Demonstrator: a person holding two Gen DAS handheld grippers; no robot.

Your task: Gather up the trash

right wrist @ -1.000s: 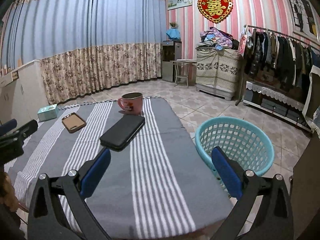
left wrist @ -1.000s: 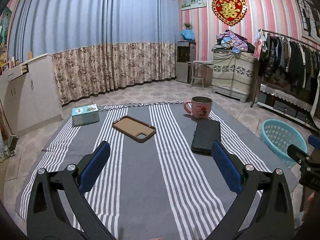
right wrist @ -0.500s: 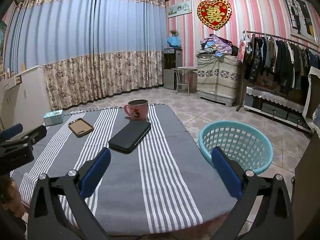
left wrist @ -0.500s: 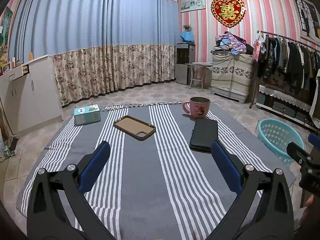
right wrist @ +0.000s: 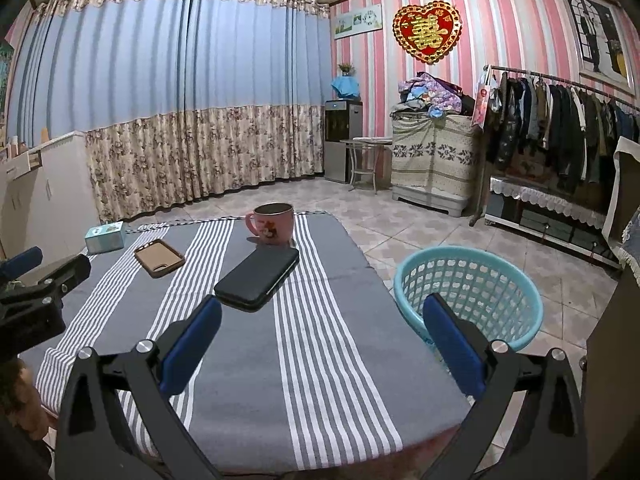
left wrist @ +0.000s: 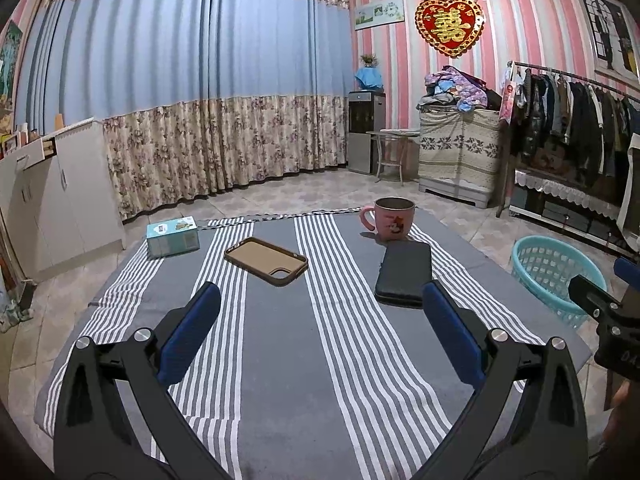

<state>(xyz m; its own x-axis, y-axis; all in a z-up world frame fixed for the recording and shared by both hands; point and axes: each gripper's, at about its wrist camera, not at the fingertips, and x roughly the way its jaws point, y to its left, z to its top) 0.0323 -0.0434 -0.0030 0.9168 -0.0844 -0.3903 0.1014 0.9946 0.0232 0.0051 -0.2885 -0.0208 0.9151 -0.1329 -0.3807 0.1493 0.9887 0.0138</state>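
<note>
Both grippers hang spread wide and empty over the near end of the bench (left wrist: 320, 380), which is draped in a grey striped cloth, and nothing lies between the blue pads of either one. The left gripper (left wrist: 320, 320) looks down the length of the bench; the right gripper (right wrist: 322, 330) sits toward the bench's right edge, with the turquoise laundry-style basket (right wrist: 468, 276) on the floor just ahead and to its right. No crumpled paper or wrapper shows anywhere on the cloth, so I cannot point to obvious trash. What lies there, counted, is one pink mug (left wrist: 390, 218), one black closed wallet-type phone case (left wrist: 404, 272), one brown empty phone case (left wrist: 266, 260) lying face up, and one small teal box (left wrist: 173, 236); there is one basket, and it looks empty. Judged from this, the likeliest candidates sit ahead of the grippers: the black case ahead and slightly right of the left gripper, ahead and left of the right one, its long axis running roughly away from the grippers. The right gripper seems nearer both to it and to the basket. The brown case and the teal box lie ahead and left, closer to the left gripper.
</note>
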